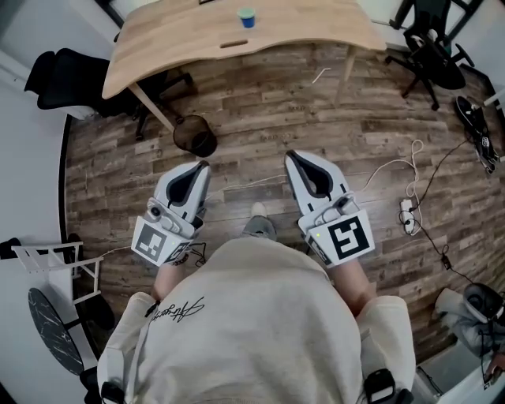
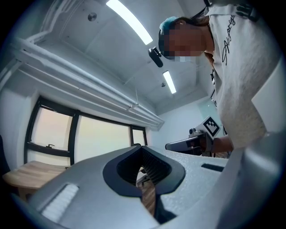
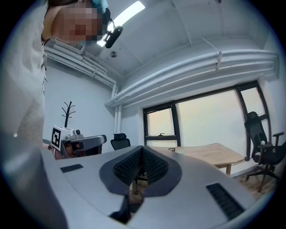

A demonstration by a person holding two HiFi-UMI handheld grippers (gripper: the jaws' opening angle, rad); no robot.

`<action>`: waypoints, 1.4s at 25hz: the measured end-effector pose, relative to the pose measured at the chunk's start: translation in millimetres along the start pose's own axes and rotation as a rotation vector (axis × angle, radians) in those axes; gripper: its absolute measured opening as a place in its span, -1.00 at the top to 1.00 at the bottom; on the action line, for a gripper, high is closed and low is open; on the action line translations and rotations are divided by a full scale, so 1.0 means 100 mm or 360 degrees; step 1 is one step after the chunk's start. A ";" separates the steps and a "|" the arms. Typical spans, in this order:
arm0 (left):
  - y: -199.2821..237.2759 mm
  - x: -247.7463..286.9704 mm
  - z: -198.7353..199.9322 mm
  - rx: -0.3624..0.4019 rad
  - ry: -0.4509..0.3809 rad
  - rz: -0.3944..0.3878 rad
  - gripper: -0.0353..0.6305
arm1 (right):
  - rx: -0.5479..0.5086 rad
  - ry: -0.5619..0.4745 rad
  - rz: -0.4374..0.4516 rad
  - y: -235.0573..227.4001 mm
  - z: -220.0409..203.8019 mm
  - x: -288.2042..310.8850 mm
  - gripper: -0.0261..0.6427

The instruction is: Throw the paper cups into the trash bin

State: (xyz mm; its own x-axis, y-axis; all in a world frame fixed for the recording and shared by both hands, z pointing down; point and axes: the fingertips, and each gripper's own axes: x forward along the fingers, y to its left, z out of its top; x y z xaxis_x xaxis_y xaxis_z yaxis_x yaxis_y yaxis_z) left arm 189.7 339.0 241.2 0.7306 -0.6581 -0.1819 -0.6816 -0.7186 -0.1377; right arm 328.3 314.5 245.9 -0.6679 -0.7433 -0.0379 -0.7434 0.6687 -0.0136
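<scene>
Closest to us, our left gripper (image 1: pixel 200 166) and right gripper (image 1: pixel 291 156) sit side by side in front of our chest. Each has its jaws pressed together with nothing between them. Beyond them on the wood floor stands the dark trash bin (image 1: pixel 195 136), open-mouthed, just beside the near edge of the wooden table (image 1: pixel 173 39). Farthest off, the one blue paper cup (image 1: pixel 247 17) we can see stands upright on the tabletop, well apart from both grippers.

We see several risks. If we reach the cup with the jaws together, we would likely knock it over. A light paper cup could also crumple or slip if squeezed carelessly. The bin's mouth looks narrow, so a careless release could miss it. The white cable (image 1: pixel 410 170) on the floor to our right could catch a foot.
</scene>
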 end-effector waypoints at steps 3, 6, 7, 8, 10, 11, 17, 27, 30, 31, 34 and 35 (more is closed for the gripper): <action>0.25 0.09 -0.04 -0.0005 0.0005 -0.0007 0.88 | 0.0013 -0.0005 -0.0013 -0.10 0.01 0.24 0.89; 0.51 0.18 -0.09 -0.0006 0.0011 -0.0015 0.88 | 0.0021 -0.0023 -0.0022 -0.20 0.03 0.51 0.89; 0.59 0.21 -0.12 -0.0006 0.0012 -0.0019 0.88 | 0.0025 -0.0029 -0.0029 -0.23 0.03 0.59 0.89; 0.67 0.24 -0.13 -0.0008 0.0013 -0.0024 0.88 | 0.0029 -0.0031 -0.0037 -0.26 0.03 0.66 0.89; 0.80 0.30 -0.16 -0.0012 0.0017 -0.0037 0.88 | 0.0034 -0.0029 -0.0051 -0.32 0.02 0.80 0.89; 0.86 0.33 -0.17 -0.0013 0.0017 -0.0045 0.88 | 0.0036 -0.0028 -0.0059 -0.35 0.02 0.85 0.89; 1.09 0.50 -0.23 -0.0014 0.0000 -0.0102 0.88 | 0.0062 -0.0029 -0.0116 -0.52 0.01 1.07 0.89; 1.15 0.64 -0.31 -0.0034 0.0016 -0.0055 0.88 | 0.0071 0.0020 -0.0082 -0.72 -0.04 1.13 0.89; 1.17 0.62 -0.30 -0.0035 0.0020 -0.0030 0.88 | 0.0060 0.0022 -0.0059 -0.72 -0.01 1.15 0.89; 1.19 0.63 -0.30 -0.0036 0.0020 -0.0023 0.88 | 0.0059 0.0020 -0.0055 -0.72 -0.01 1.16 0.89; 1.20 0.65 -0.30 -0.0041 0.0012 -0.0014 0.88 | 0.0064 0.0023 -0.0048 -0.73 -0.03 1.17 0.89; 1.20 0.65 -0.30 -0.0040 0.0010 -0.0015 0.88 | 0.0066 0.0027 -0.0045 -0.73 -0.03 1.17 0.89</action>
State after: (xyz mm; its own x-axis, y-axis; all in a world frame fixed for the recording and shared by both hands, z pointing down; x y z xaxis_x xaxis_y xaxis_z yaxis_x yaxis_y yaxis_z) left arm 157.0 203.4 241.6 0.7373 -0.6525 -0.1749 -0.6734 -0.7303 -0.1147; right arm 303.9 178.8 245.9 -0.6472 -0.7620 -0.0197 -0.7603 0.6472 -0.0560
